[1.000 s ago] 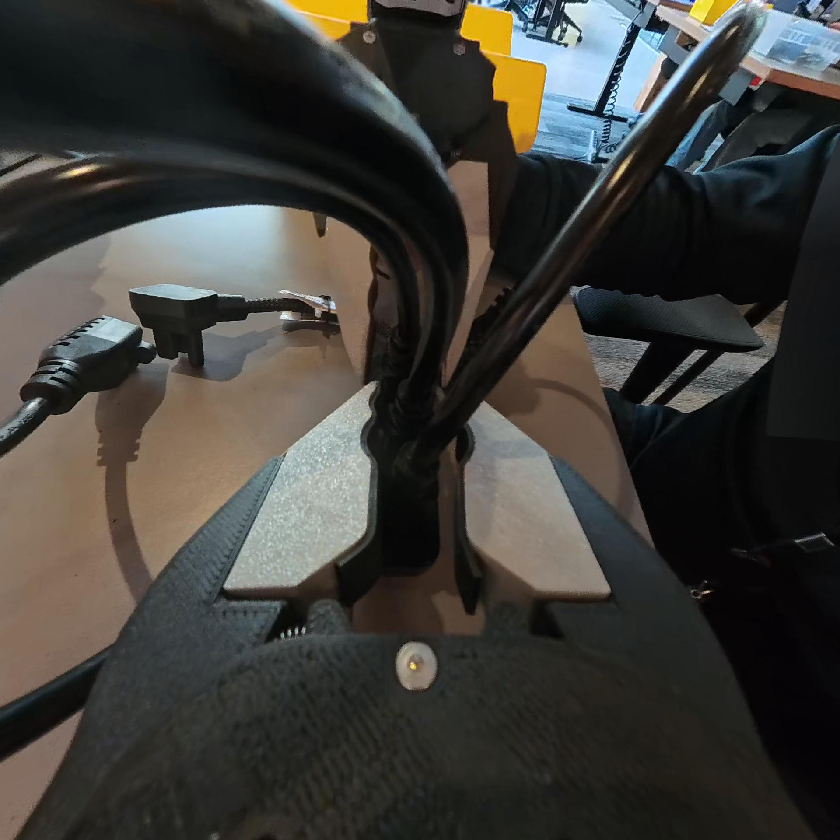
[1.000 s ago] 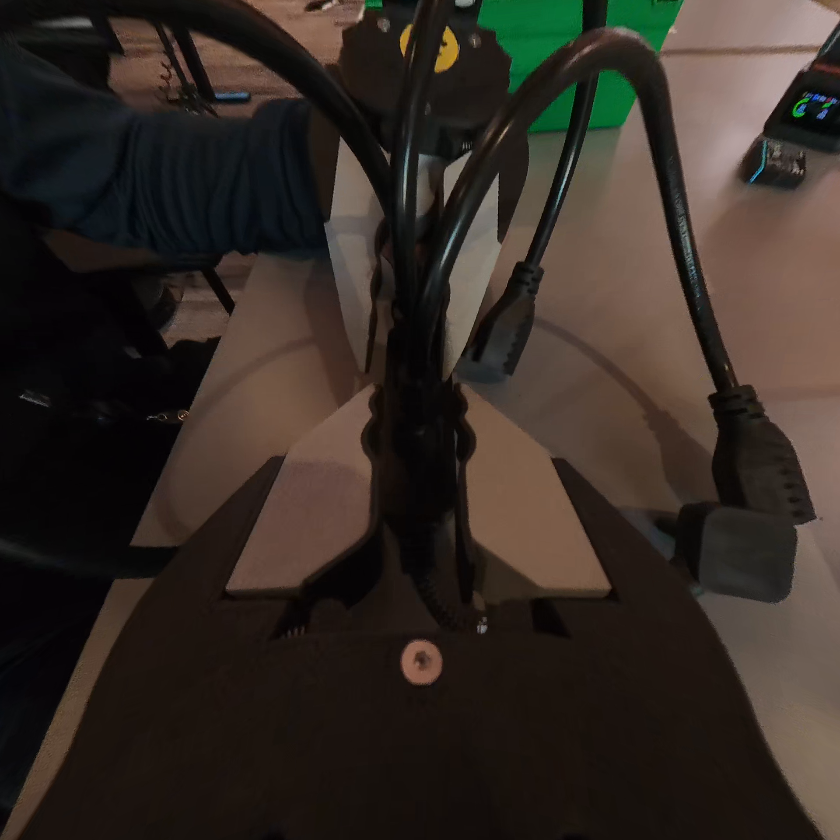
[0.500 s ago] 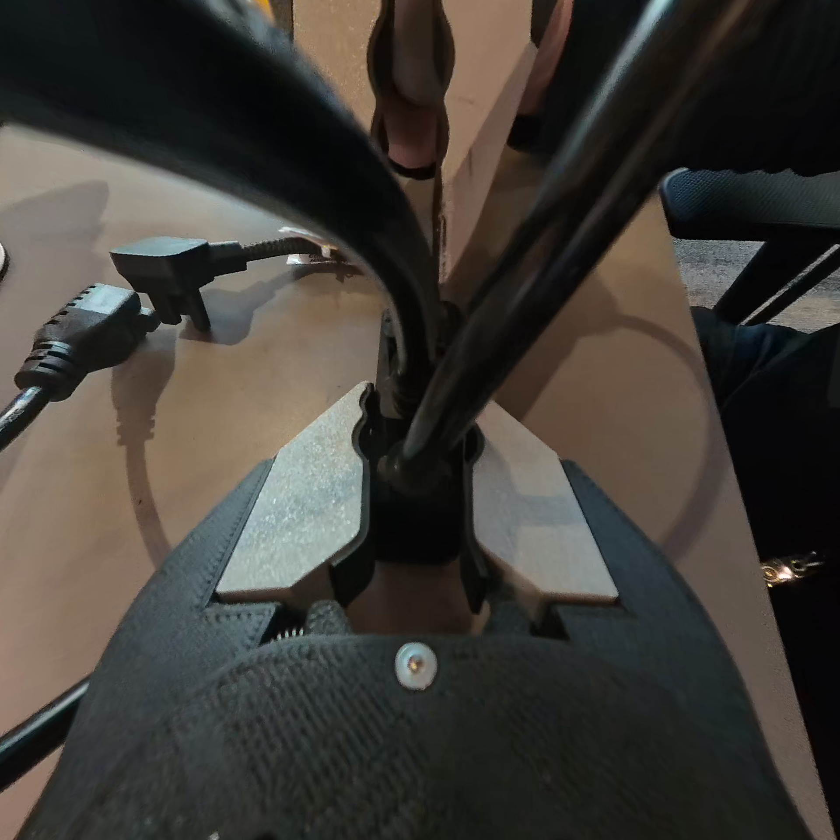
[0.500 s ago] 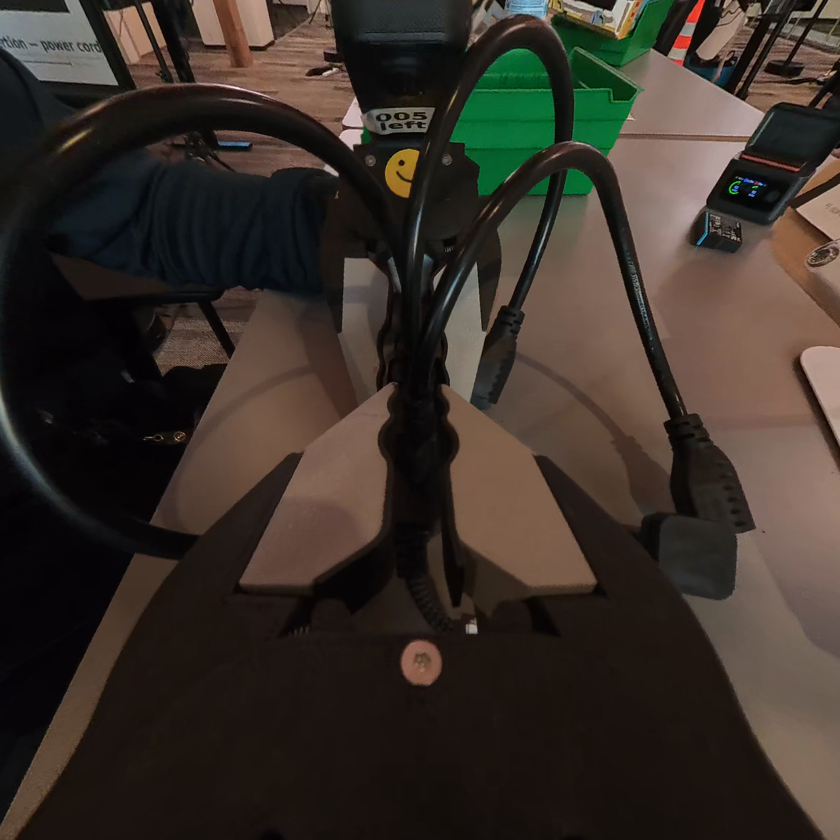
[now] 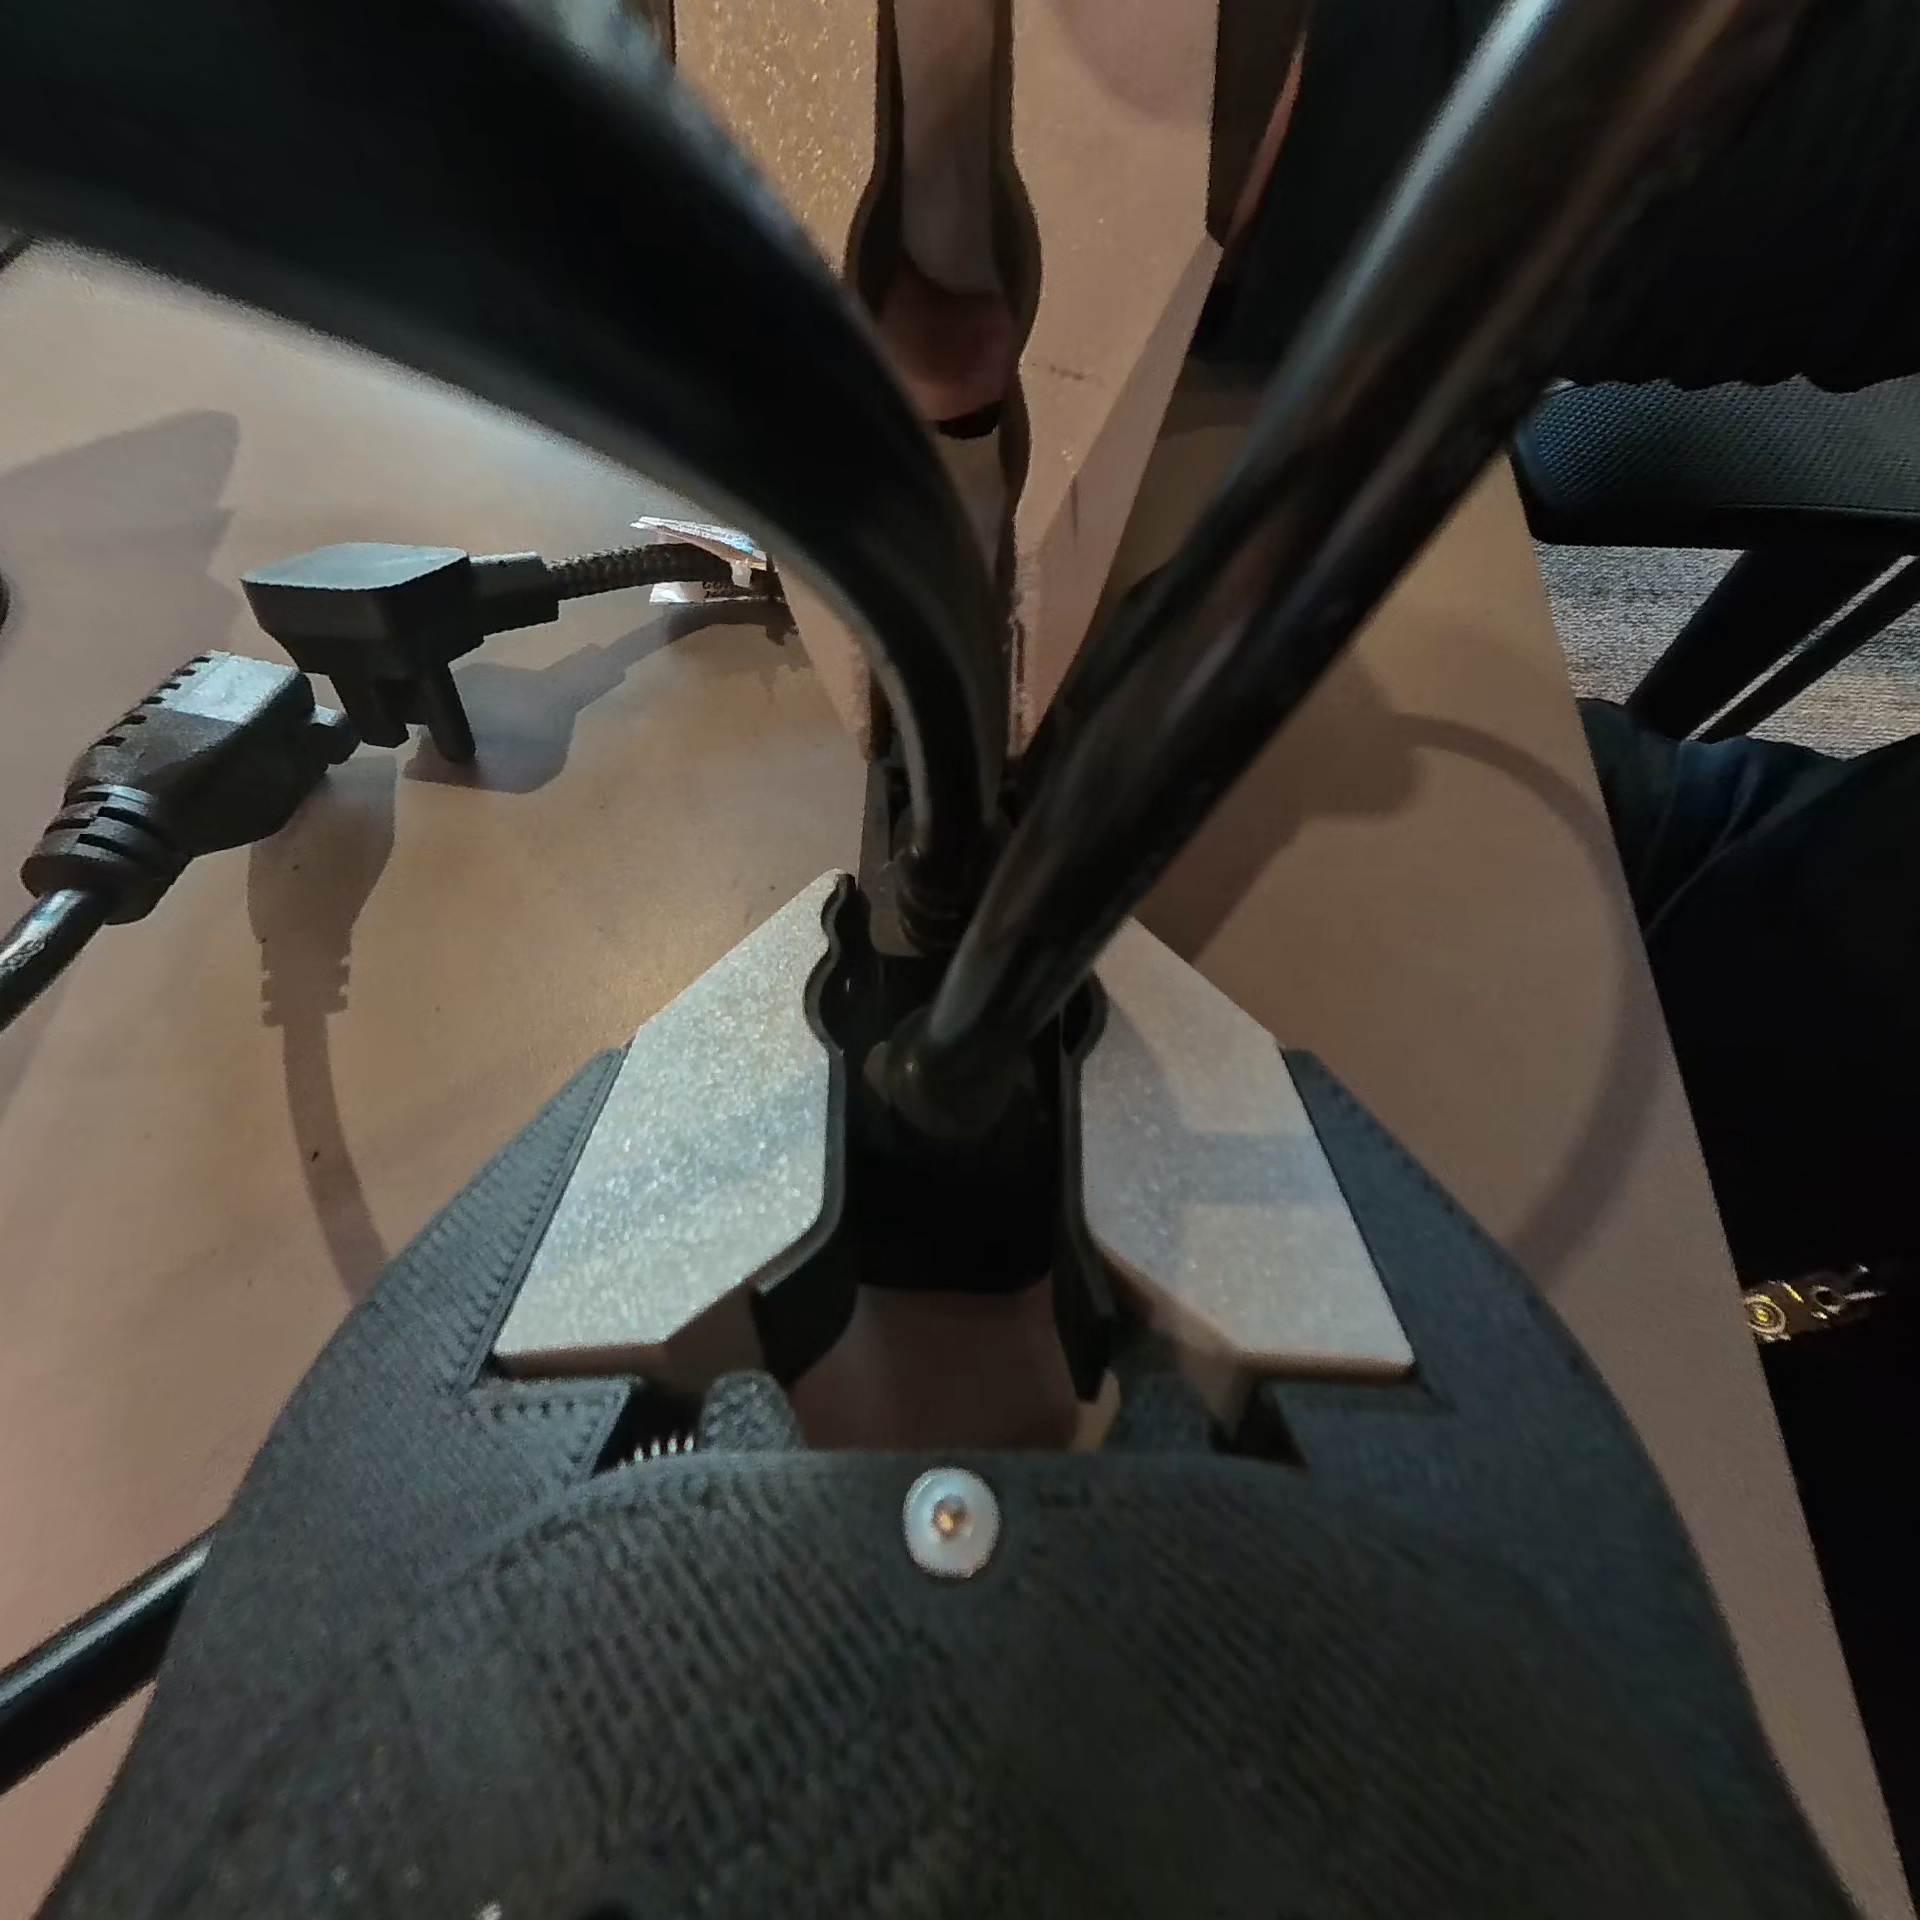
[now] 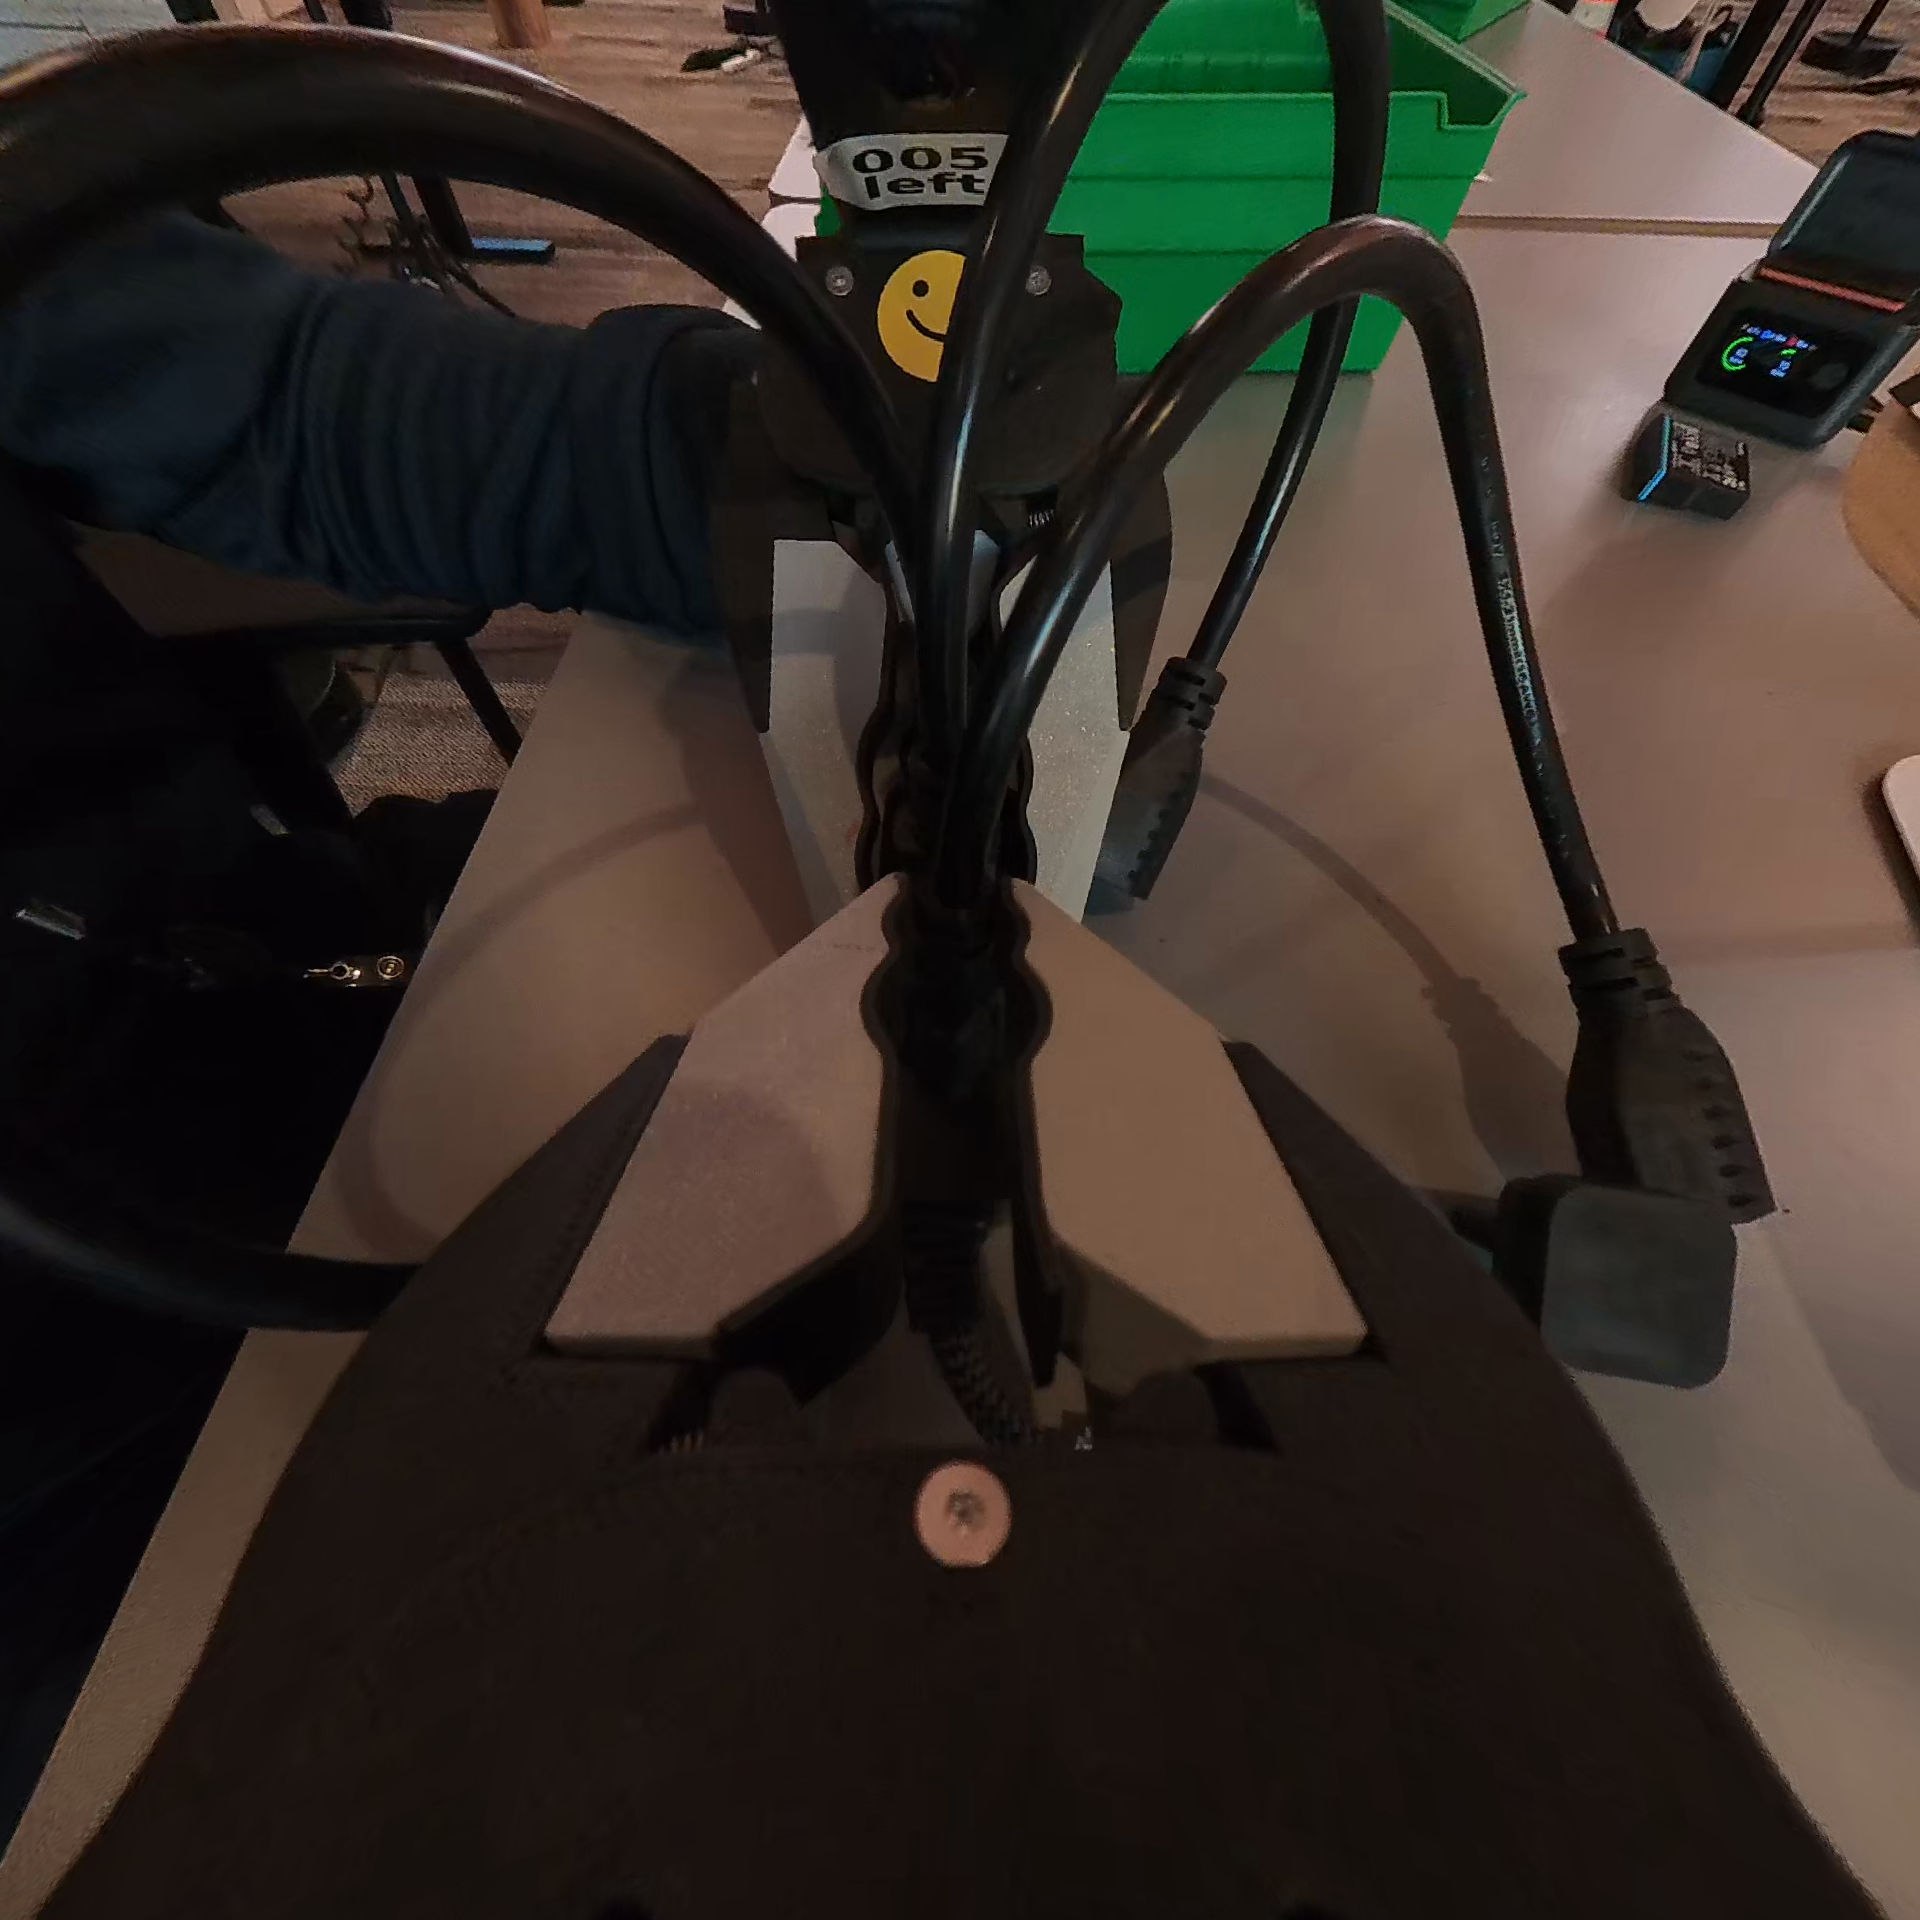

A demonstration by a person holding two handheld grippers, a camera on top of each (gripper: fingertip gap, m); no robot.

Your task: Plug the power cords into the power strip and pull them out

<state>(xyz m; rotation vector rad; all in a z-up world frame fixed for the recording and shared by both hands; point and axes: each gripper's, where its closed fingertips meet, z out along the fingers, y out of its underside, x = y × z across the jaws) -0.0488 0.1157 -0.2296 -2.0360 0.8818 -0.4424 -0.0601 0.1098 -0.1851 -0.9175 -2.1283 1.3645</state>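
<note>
Grey matte tabletop carries everything; its near edge drops to the person's lap and a chair, so little room that side. Green plastic bin sits far back. Bundle of black rubber power cords is pinched between both tools: left gripper clamped on the bundle, right gripper clamped on it too, tips nearly touching. No power strip visible. Loose black plugs lie on the open left area. Risk: stiff loops snag or slip from the jaws if pulled apart, dragging the loose plugs off the edge.
</note>
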